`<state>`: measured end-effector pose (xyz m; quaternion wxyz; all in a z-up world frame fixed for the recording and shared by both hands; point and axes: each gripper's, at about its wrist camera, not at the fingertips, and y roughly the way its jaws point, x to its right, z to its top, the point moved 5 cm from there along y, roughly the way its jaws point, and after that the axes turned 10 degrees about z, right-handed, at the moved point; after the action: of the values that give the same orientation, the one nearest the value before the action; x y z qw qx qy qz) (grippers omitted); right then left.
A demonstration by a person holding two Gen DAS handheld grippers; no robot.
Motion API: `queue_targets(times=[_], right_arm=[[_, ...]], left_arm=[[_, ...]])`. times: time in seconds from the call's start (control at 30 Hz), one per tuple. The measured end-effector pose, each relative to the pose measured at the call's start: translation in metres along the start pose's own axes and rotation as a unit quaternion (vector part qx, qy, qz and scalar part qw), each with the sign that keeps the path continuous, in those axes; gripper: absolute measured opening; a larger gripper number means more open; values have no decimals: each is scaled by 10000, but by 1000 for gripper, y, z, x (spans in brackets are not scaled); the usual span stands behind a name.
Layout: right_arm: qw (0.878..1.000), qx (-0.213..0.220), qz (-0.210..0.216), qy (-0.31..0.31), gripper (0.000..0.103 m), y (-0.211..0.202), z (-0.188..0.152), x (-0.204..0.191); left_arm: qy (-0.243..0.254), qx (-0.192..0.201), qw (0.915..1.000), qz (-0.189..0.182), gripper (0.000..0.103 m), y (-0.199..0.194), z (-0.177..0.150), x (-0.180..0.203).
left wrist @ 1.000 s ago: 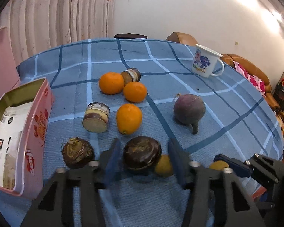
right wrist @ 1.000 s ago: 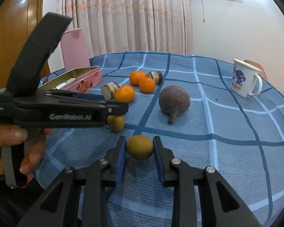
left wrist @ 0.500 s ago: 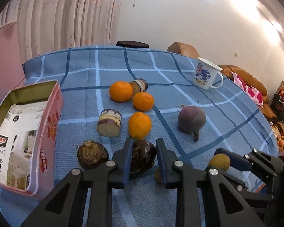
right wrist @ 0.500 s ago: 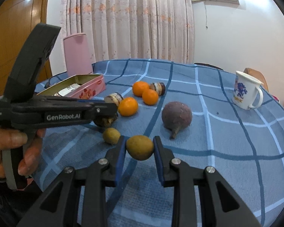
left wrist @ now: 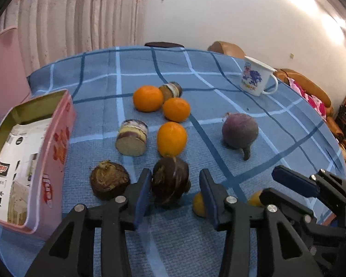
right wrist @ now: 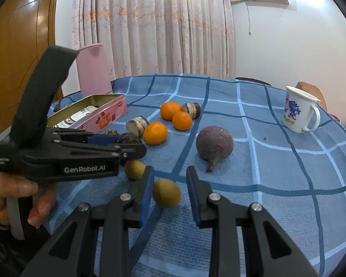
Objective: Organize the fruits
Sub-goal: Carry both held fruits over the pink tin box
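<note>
My left gripper [left wrist: 175, 177] straddles a dark brown round fruit [left wrist: 170, 182] that rests on the blue checked cloth. Its jaws are opening: the fruit leans on the left pad, with a clear gap to the right pad. My right gripper [right wrist: 170, 173] has a blurred yellow-brown fruit [right wrist: 167, 192] between its jaws, low down and against the left pad, with a strip of cloth showing before the right pad. A second small yellow fruit [right wrist: 135, 169] lies just left of it. Three oranges [left wrist: 171, 138] and a purple round fruit [left wrist: 240, 130] lie farther back.
An open pink tin [left wrist: 57, 138] with a paper packet inside stands at the left edge. A brown knobbly fruit [left wrist: 109, 180] and two cut striped chunks [left wrist: 132, 140] lie near the oranges. A white mug [left wrist: 256, 79] stands at the back right. A hand [right wrist: 16, 196] holds the left gripper.
The left jaws closed on the dark fruit half a second ago and have now spread off it. In the right jaws the yellow-brown fruit has dropped lower, looks smaller and no longer fills the gap.
</note>
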<state>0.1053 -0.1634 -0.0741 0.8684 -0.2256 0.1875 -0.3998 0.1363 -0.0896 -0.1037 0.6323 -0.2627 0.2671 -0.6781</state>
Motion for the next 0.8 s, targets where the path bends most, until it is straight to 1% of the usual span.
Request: queue_targets(times=[0.03,0.17,0.23,0.3,0.37,0.4,0.43,0.5,0.57,0.63,0.7,0.8], right_arm=[[10000,1,7,7,32,0,0,0],[10000,-28,39,-34,32,2,-1,0],[10000,-75,24,-47,32,4,-2,1],[9999,-95,54,-8,32,4,-4,1],[9996,-158,230,40,32,4,-6,-1],[9994,-176,284,17,36,4,-6,-3],[9994,-192,298,-41,40,5,-7,-7],[9991,-284,303,-130,40,8,-11,-12],[9987,-415,223,-172,38,13,-16,-12],[9987,-450,163,-184,30,15,-18,-11],[9988,-417,176,-186,30,13,-18,-11],[9990,-280,249,-228,30,8,-7,-14]], left_arm=[[12,1,10000,-13,38,0,0,1],[-12,11,10000,-30,37,-1,-1,0],[-77,50,9999,-54,35,-3,-1,-2],[-129,142,9998,-73,27,-7,0,-5],[-160,224,9996,-117,27,-13,2,-8],[-175,245,9995,-137,27,-14,2,-9],[-182,245,9994,-167,27,-15,2,-10],[-173,194,9995,-194,27,-12,1,-9],[-166,167,9995,-218,27,-9,-1,-8],[-183,175,9992,-302,27,-11,-1,-7],[-216,242,9989,-334,27,-16,1,-9],[-306,390,9981,-376,27,-28,7,-14]])
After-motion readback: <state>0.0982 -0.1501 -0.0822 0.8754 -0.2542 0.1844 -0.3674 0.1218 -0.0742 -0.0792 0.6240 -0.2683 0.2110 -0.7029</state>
